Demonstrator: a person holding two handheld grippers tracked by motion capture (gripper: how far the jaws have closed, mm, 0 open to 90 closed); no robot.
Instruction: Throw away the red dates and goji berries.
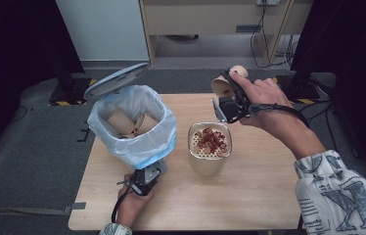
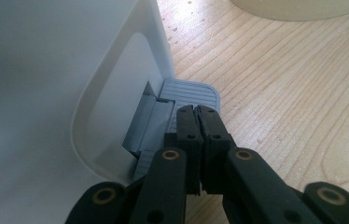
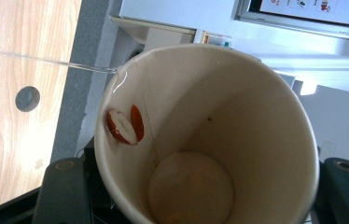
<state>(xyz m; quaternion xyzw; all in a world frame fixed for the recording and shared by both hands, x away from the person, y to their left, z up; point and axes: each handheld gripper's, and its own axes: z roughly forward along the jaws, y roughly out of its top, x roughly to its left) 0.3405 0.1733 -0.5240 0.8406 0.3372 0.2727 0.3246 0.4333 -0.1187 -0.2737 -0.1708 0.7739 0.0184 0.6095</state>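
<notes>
**Pedal pressed, cup tipped above the strainer**

Left of the right gripper [image 1: 230, 93] and nearer the person: a pedal bin [image 1: 132, 125] lined with a pale blue bag, lid [image 1: 115, 81] raised, several used paper cups lying inside. Just below and in front of that gripper: a beige container [image 1: 209, 164] topped with a perforated strainer carrying a heap of red slices [image 1: 211, 138]. Nothing between cup and strainer; bin and container standing near each other on the wooden table [image 1: 249, 196], not touching.

Left hand [image 1: 132, 200] low at the near foot of the bin, left gripper [image 2: 197, 116] with jaws pressed together, tips set on the grey ribbed foot pedal [image 2: 191, 91] beside the bin's white wall. Right hand [image 1: 259, 100] raised over the far side of the table, wrist bent, forearm in a printed sleeve reaching in from the right.

Right gripper clamped on a paper cup [image 3: 205, 135], jaws on either side of its wall. Cup held in the air beyond the container, tilted on its side, long axis running along the jaws, mouth facing back toward the gripper's camera. Inside, one red-skinned, white-fleshed slice [image 3: 123, 125] stuck to the wall near the rim; bottom otherwise bare.
</notes>
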